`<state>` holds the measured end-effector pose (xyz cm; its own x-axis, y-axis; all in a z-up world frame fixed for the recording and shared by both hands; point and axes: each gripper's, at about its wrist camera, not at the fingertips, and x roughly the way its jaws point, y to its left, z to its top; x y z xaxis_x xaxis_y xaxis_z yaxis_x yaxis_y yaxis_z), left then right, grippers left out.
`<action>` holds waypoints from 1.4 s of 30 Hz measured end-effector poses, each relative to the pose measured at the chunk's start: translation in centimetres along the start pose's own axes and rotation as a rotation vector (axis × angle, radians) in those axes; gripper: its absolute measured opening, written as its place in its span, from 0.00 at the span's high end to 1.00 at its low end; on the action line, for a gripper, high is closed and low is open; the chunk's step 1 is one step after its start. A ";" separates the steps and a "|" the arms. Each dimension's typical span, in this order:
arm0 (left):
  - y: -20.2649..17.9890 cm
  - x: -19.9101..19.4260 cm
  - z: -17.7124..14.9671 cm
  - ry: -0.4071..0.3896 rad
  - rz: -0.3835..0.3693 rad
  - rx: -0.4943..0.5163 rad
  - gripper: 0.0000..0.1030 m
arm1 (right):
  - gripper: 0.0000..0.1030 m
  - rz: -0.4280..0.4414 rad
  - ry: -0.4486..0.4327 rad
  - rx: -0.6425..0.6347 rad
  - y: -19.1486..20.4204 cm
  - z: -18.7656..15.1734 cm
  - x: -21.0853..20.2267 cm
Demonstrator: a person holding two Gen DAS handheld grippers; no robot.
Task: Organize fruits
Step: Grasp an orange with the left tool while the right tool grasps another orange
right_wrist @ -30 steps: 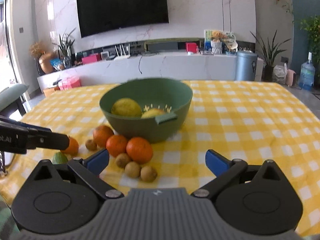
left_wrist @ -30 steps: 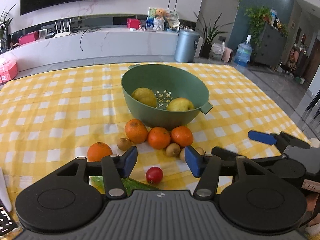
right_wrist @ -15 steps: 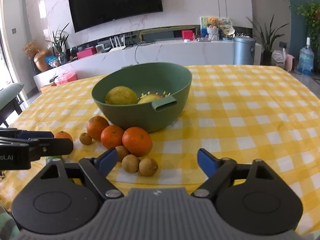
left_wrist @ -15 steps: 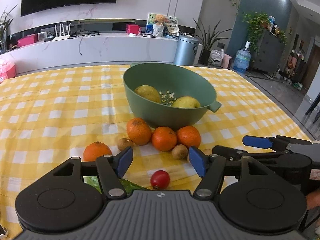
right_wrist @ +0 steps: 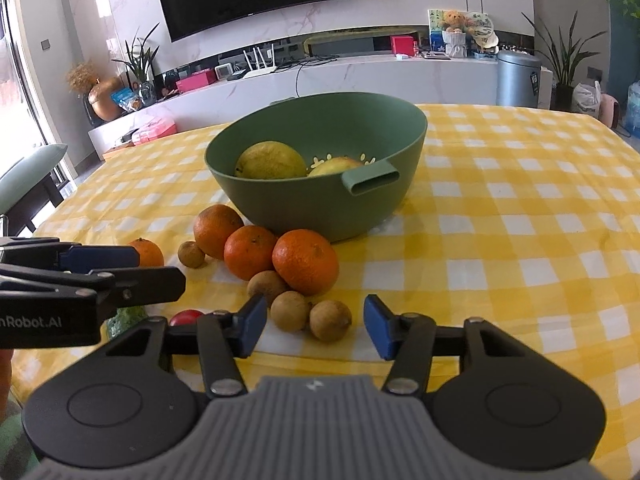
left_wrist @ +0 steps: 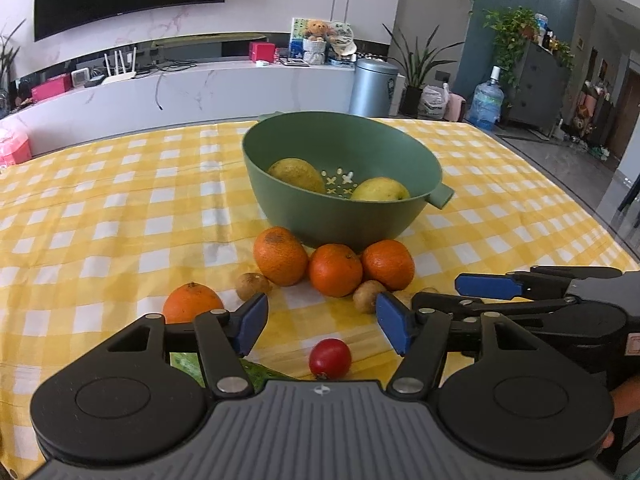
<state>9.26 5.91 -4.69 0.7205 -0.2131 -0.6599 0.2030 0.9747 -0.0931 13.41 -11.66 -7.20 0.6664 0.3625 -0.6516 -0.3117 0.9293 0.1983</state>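
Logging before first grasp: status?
Left tongs, right tongs open, empty. Two yellow fruits in green colander bowl; oranges outside. Nothing blocking.

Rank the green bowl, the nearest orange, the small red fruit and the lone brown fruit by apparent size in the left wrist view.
1. green bowl
2. nearest orange
3. small red fruit
4. lone brown fruit

The last two look close, and the red one sits nearer the camera, so their order is unsure.

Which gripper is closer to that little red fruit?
Left. The left gripper hangs open right over the red fruit; the right gripper is off to its right, over the brown fruits.
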 end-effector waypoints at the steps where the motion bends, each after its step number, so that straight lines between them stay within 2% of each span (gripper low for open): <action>1: 0.1 0.0 0.0 -0.007 0.015 -0.002 0.29 | 0.52 0.004 -0.003 0.006 -0.1 0.0 0.1; 8: 1.8 0.2 0.5 -0.029 0.149 -0.069 0.29 | 0.52 0.036 -0.035 0.072 -0.6 0.8 1.2; 16: 4.3 0.9 0.7 0.013 0.216 -0.181 0.29 | 0.52 0.061 -0.072 0.141 -1.3 1.4 2.5; 26: 5.8 2.0 0.3 0.069 0.214 -0.251 0.30 | 0.52 0.078 -0.067 0.165 -1.4 1.5 3.7; 33: 6.0 2.4 0.2 0.085 0.215 -0.268 0.43 | 0.52 0.101 -0.037 0.192 -1.7 1.3 4.6; 35: 6.1 2.4 0.2 0.086 0.217 -0.275 0.50 | 0.57 0.111 -0.036 0.196 -1.7 1.4 4.7; 42: 6.2 2.4 0.2 0.079 0.214 -0.277 0.51 | 0.60 0.105 -0.039 0.175 -1.4 1.3 4.6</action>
<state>12.39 11.45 -6.70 0.6717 -0.0071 -0.7408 -0.1423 0.9801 -0.1385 17.83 -11.19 -9.55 0.6635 0.4573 -0.5921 -0.2605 0.8832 0.3901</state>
